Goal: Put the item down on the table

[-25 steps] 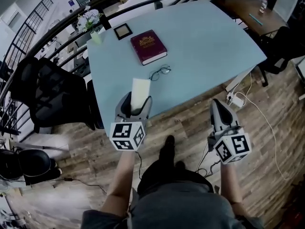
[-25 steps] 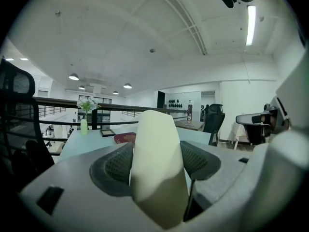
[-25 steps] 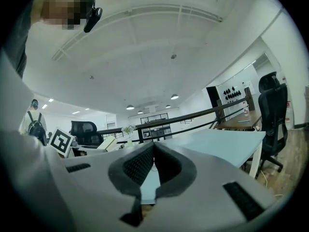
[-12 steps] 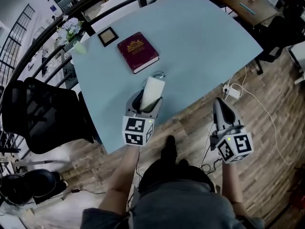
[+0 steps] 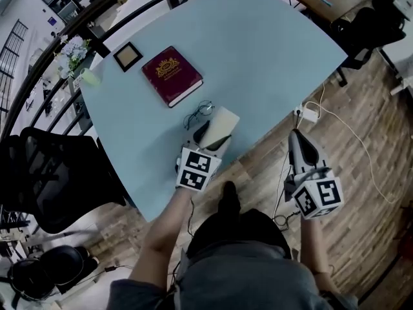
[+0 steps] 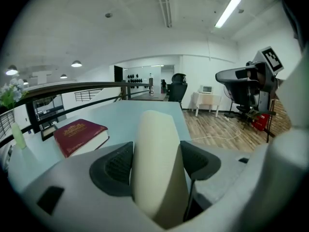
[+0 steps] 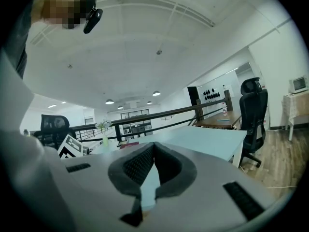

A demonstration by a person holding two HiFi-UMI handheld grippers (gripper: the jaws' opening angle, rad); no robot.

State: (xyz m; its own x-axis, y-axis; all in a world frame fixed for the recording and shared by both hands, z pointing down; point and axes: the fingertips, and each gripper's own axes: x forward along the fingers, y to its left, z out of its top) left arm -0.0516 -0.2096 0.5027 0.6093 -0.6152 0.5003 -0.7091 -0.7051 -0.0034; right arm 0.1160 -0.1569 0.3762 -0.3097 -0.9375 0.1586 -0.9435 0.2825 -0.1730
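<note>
L gripper (image 5: 213,136) pinches cream item (image 5: 222,121), long axis fwd along jaws, over table (image 5: 271,50); R gripper (image 5: 295,139) pressed together.

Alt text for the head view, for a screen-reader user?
Seen from above, the left tongs grip a pale cream item over the near edge of a light blue table, beside a pair of glasses. A maroon book lies farther back; the right tongs hang shut and empty over wood floor.

Blue table (image 5: 271,50), wood floor (image 5: 381,108), black railing (image 6: 72,87), office chair (image 5: 51,173), strip light (image 6: 228,11).
</note>
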